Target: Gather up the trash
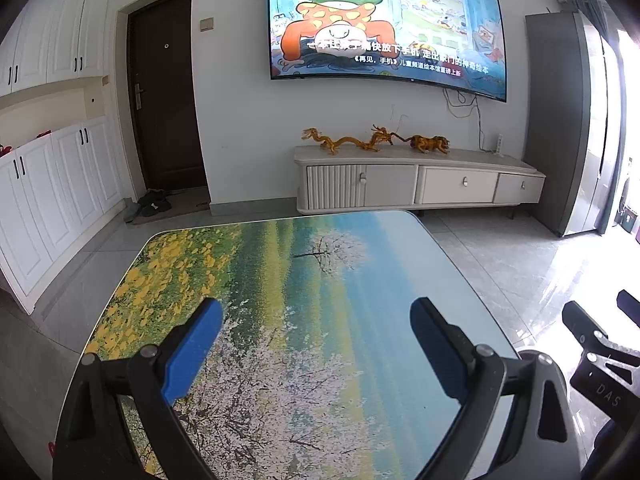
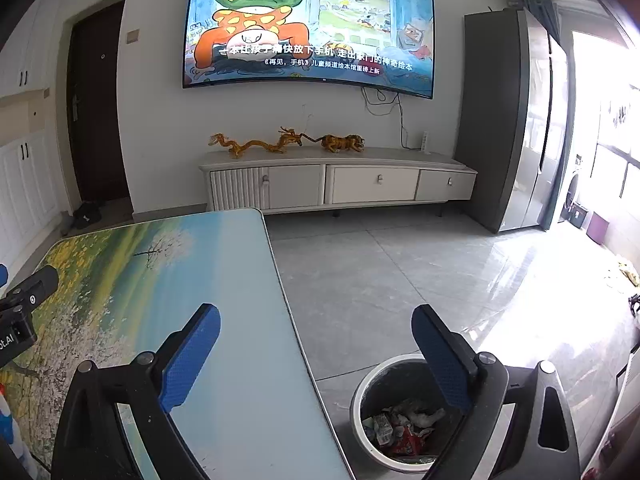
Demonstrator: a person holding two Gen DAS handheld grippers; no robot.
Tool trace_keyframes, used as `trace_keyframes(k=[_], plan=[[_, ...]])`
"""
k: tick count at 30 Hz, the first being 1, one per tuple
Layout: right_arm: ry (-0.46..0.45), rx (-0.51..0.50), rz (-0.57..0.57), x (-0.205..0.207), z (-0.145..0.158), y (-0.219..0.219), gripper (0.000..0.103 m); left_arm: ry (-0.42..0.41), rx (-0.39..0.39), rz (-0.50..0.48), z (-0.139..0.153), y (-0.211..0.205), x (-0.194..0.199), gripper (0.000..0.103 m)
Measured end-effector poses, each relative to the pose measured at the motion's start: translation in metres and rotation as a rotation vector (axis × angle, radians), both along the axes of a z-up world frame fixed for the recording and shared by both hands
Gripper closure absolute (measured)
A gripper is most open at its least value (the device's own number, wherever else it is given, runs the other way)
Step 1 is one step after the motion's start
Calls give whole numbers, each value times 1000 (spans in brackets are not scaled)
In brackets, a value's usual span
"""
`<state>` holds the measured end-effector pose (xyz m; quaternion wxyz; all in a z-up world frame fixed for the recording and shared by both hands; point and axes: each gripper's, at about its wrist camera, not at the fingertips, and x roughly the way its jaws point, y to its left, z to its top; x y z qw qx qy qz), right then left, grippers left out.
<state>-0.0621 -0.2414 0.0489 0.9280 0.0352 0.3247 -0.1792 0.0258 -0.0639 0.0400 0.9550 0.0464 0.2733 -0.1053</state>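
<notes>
Currently, both the left gripper and right gripper are held with jaws released and empty above the table. Collected trash is seen inside the bin; collection is judged finished, unless further trash is located.

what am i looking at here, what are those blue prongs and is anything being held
The blue prongs are the fingers of two hand-held grippers; a person carries one in each hand, each with a camera looking forward along it. One picture is from the left gripper, above a table printed with a landscape. The other is from the right gripper, at the table's edge above a trash bin on the floor that holds crumpled wrappers. Both stand open and hold nothing. No trash shows on the tabletop.
</notes>
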Motion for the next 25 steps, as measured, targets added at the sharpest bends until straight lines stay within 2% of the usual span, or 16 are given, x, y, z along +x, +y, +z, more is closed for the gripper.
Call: trace_keyframes(k=[25], plan=[[-26, -4, -27, -6, 8, -3, 2, 0, -10, 7, 1, 5, -2, 8]])
